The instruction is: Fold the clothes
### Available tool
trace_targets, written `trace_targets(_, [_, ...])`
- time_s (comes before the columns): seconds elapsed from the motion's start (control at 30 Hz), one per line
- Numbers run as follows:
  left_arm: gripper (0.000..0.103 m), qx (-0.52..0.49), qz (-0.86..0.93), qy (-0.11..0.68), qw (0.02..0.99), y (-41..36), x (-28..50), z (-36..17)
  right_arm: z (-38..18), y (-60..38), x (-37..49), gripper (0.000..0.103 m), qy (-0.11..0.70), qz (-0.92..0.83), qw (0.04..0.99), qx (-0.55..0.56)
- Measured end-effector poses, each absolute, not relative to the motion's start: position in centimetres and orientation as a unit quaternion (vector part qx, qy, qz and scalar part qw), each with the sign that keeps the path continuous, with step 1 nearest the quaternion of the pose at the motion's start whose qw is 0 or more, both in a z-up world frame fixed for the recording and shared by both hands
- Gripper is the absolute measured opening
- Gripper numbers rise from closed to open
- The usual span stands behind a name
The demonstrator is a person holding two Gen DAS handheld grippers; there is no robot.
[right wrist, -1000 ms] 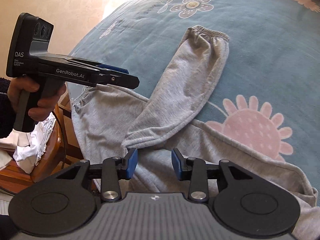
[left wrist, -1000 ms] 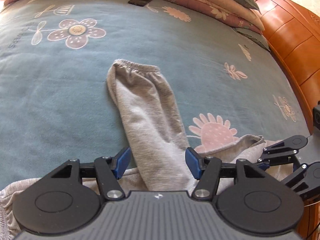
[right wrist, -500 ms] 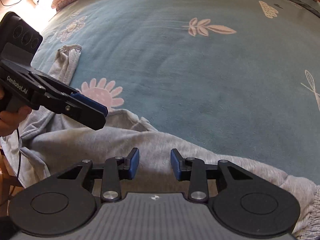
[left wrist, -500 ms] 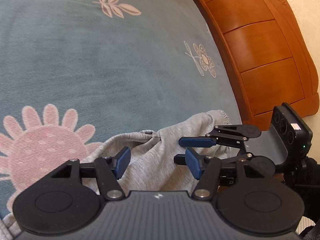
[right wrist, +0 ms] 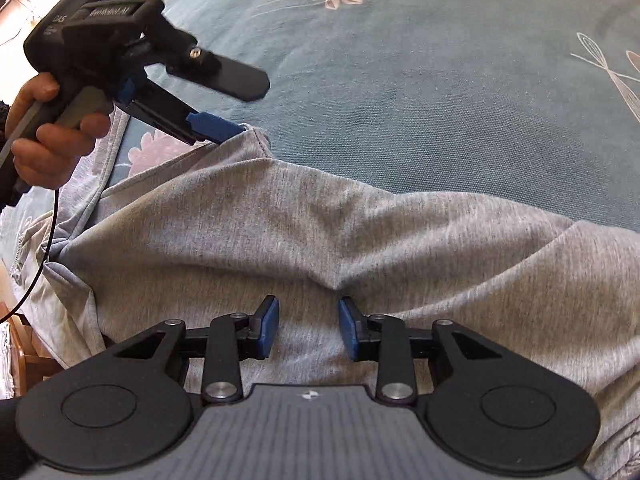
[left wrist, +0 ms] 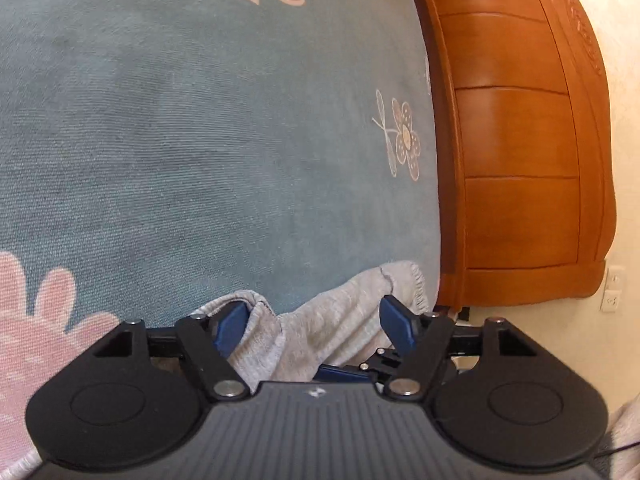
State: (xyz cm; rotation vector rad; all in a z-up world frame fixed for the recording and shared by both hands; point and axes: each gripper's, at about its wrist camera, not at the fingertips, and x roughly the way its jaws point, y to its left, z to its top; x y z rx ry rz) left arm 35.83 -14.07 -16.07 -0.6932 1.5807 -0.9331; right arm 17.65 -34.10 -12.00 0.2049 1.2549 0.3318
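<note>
Straddling soft grey knit trousers, both jaws gape, left newly widened, gripping nothing.

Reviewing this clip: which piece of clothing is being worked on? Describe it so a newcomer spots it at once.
Start from the teal blanket with pink flower prints covering the bed. Along its near edge lies a light grey garment, soft and crumpled, with an elastic cuff beside the orange wooden bed frame. It is the only plain, unprinted fabric there.
</note>
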Motion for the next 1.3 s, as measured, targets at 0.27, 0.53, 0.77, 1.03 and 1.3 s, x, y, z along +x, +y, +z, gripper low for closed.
trace_targets(0.27, [0.058,-0.225,-0.421,0.687,0.548,-16.1,33.7,-16.5,-10.7,-35.8,17.2,0.037,0.571,0.138,0.802,0.108])
trace_targets(0.53, [0.008,-0.238,-0.39,0.668,0.586,-15.8,33.3,-15.9,-7.2,-39.9,14.1,0.037,0.529,0.011,0.84,0.12])
trace_targets(0.77, [0.014,-0.232,-0.382,0.677,0.585,-16.4,32.1,-16.8,-6.8,-47.0,7.4,0.037,0.512,-0.214,0.813,0.179])
trace_targets(1.03, [0.007,-0.22,-0.348,0.665,0.623,-17.2,31.7,-14.9,-10.5,-47.6,4.7,0.037,0.515,-0.201,0.767,0.325])
trace_targets(1.3, [0.005,-0.224,-0.313,0.657,0.648,-16.8,31.8,-14.0,-12.0,-45.5,5.4,0.013,0.587,-0.245,0.746,0.199])
